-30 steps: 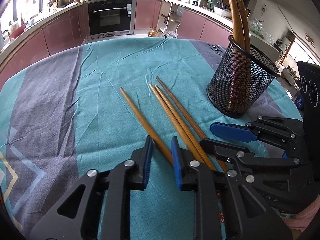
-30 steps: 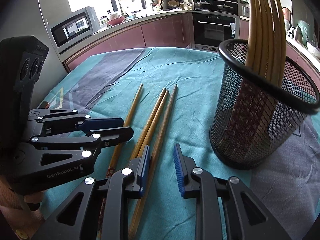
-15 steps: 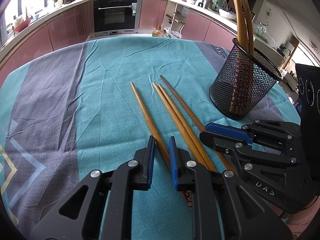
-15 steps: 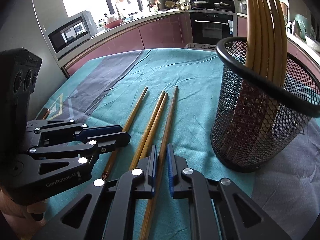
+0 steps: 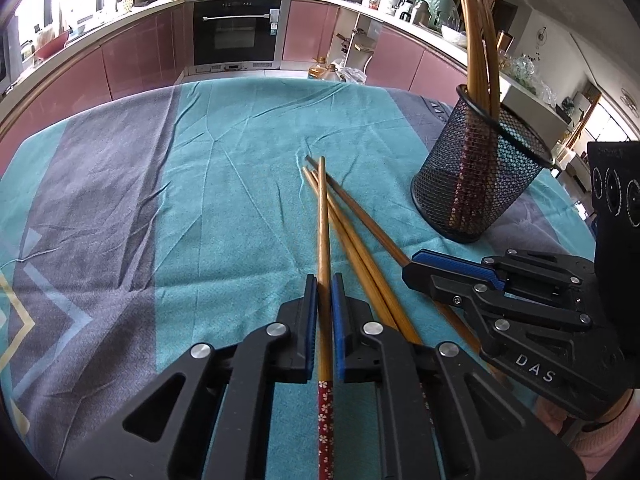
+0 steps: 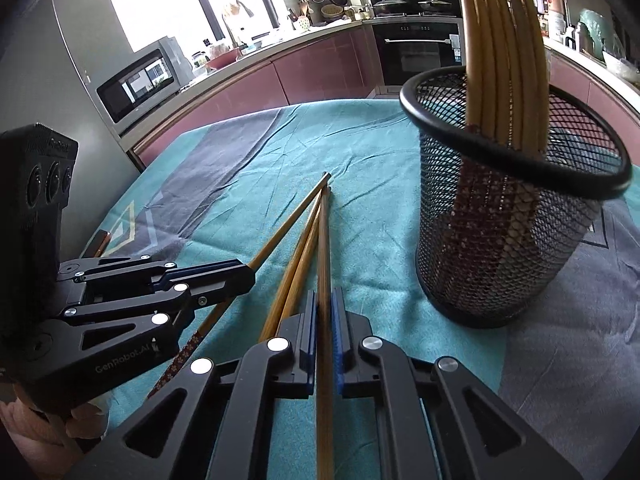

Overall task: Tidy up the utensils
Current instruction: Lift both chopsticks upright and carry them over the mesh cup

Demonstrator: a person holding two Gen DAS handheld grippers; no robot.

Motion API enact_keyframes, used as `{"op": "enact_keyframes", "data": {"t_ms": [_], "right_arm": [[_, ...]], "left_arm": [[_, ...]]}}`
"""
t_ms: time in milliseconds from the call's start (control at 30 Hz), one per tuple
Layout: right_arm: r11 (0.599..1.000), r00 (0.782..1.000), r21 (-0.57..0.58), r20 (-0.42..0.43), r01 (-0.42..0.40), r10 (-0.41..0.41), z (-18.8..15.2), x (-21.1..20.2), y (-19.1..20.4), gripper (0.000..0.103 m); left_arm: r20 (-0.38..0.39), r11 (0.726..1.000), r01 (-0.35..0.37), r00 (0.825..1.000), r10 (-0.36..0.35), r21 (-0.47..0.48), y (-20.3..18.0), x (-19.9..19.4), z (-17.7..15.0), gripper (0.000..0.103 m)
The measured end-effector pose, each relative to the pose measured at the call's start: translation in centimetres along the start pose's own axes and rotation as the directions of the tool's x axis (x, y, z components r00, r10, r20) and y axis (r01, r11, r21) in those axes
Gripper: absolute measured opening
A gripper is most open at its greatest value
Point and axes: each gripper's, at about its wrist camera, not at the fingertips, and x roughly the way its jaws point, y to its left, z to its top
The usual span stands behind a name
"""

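Observation:
My left gripper (image 5: 324, 285) is closing its jaws tight on a wooden chopstick (image 5: 322, 216) with a red flowered end; the pads press it and its tip crosses the others. Two chopsticks (image 5: 356, 248) lie loose on the cloth just to its right. My right gripper (image 6: 324, 297) is shut on the rightmost chopstick (image 6: 325, 236), which points straight ahead. From the side, the left gripper (image 6: 249, 277) and the right gripper (image 5: 410, 266) each show one stick clamped. A black mesh cup (image 6: 500, 256) (image 5: 480, 176) stands upright to the right with several chopsticks inside.
A teal and grey tablecloth (image 5: 224, 200) covers the table, creased in the middle. Behind the table's far edge run pink kitchen cabinets with a built-in oven (image 5: 234, 32). A microwave (image 6: 140, 80) sits at the left. A person's hand (image 6: 28, 424) holds the left gripper.
Both grippers closed, each on a chopstick. The left one's chopstick swung so that its tip now crosses over the two loose sticks. The mesh cup has not moved.

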Motion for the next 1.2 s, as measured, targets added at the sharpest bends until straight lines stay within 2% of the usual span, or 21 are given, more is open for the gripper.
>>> {"op": "enact_keyframes", "data": {"t_ms": [367,700,1200], "right_arm": [[0.999,0.999,0.004,0.038,-0.032,0.031,-0.1,-2.0,-0.1,0.006],[0.998,0.994,-0.002,0.086,-0.061,0.061,0.2,-4.3,0.1,0.006],[0.996,0.98,-0.01,0.178,-0.085,0.086,0.9,-8.1,0.0,0.006]], "left_arm": [[0.044,0.999,0.038,0.998,-0.038,-0.006,0.1,-2.8,0.3,0.008],[0.077,0.995,0.101,0.992,-0.101,-0.001,-0.1,-5.1,0.4,0.008],[0.122,0.977,0.211,0.969,-0.213,0.025,-0.8,-9.1,1.1,0.008]]}}
